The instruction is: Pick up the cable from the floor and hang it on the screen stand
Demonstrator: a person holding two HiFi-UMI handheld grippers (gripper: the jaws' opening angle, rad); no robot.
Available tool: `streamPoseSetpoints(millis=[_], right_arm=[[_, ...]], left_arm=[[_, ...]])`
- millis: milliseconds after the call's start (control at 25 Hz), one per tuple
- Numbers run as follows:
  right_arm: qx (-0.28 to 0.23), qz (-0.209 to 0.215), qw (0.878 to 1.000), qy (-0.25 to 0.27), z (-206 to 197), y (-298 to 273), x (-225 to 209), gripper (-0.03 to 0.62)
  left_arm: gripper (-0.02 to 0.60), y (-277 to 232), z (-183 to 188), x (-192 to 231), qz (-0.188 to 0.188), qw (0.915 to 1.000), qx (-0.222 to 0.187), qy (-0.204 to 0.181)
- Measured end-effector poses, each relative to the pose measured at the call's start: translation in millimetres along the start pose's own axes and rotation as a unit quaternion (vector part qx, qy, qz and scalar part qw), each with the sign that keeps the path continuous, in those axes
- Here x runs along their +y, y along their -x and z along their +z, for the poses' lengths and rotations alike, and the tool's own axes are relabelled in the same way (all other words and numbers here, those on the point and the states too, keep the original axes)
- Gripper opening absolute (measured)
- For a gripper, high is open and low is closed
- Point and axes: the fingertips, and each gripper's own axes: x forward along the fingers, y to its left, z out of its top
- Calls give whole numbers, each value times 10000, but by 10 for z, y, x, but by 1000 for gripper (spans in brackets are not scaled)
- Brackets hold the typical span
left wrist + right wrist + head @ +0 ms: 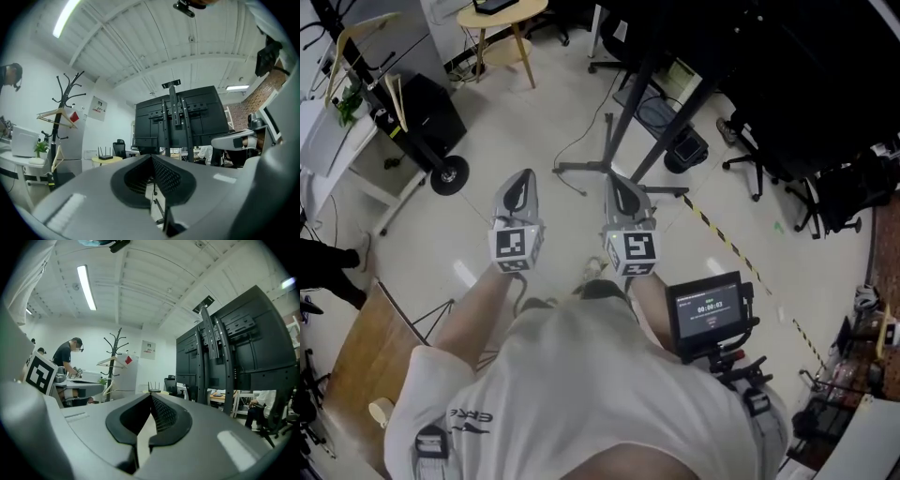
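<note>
1. Small screen (709,307), just behind and right of the right gripper (616,183): there's a timer line, looks like "00:00:03"; the rest is too small.
2. Shirt print (472,415), behind the left gripper (151,158): "ERKE", seen upside down.
3. Wall sign (98,108), far ahead-left of the left gripper: red lettering, unreadable.

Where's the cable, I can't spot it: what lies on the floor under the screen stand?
Under the screen stand, its base legs rest on the floor, with a thin dark cable curling beside them. The dark screen overhead covers the floor further back; anything there is hidden.
</note>
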Motion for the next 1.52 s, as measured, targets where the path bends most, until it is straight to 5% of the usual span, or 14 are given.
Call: streamPoseSetpoints(millis=[800,1040,1520], right_arm=[[375,780,9962,-84,-578,-2088,-1204,15],[850,844,9928,-65,-1105,-2442,-1223,15],[1469,972,9843,-132,-2814,-2946,-1067,15]], left_arm=[[2,-2003,-576,300,802,9957,433,-151],[2,-2319,-1083,409,605,9941,883,-155],[2,-2704,-2695,732,423,9894,1370,-224]])
